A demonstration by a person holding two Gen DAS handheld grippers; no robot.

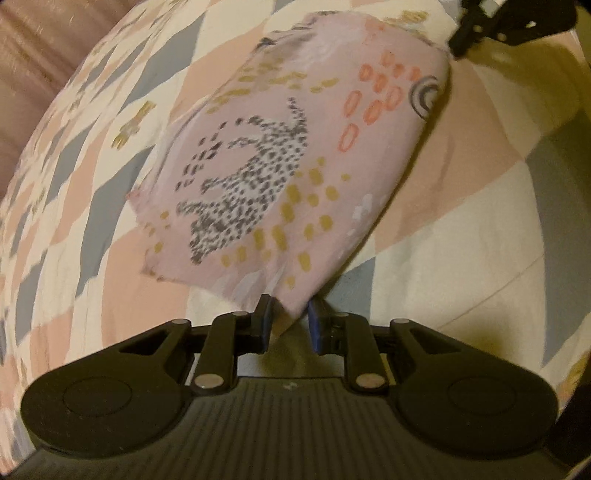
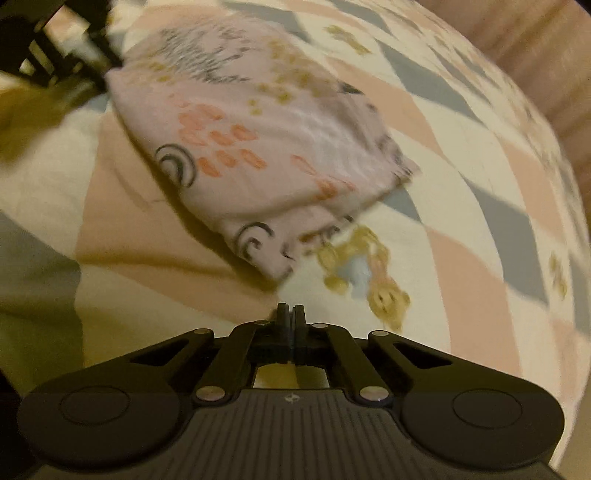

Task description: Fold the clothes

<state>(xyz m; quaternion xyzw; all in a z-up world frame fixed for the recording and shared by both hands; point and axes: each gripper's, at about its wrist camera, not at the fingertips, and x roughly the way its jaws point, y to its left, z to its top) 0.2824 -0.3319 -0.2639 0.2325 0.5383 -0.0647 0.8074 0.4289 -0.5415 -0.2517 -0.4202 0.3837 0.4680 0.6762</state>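
A folded pink garment (image 1: 280, 158) printed with a spotted animal, orange ovals and mustard dots lies on the patchwork quilt (image 1: 461, 229). My left gripper (image 1: 291, 308) is open, its blue pads (image 1: 266, 321) on either side of the garment's near corner with a gap showing beside it. In the right wrist view the same garment (image 2: 266, 147) lies ahead, blurred. My right gripper (image 2: 291, 310) is shut with nothing in it, a short way back from the garment's nearest corner. The right gripper (image 1: 476, 26) also shows at the garment's far corner, and the left gripper (image 2: 74, 48) at the top left.
The quilt (image 2: 480, 258) of cream, peach and grey diamonds covers a bed and curves away on all sides. A yellow animal print (image 2: 369, 266) sits on it beside the garment. A brownish wall or headboard (image 1: 40, 48) lies beyond the quilt's edge.
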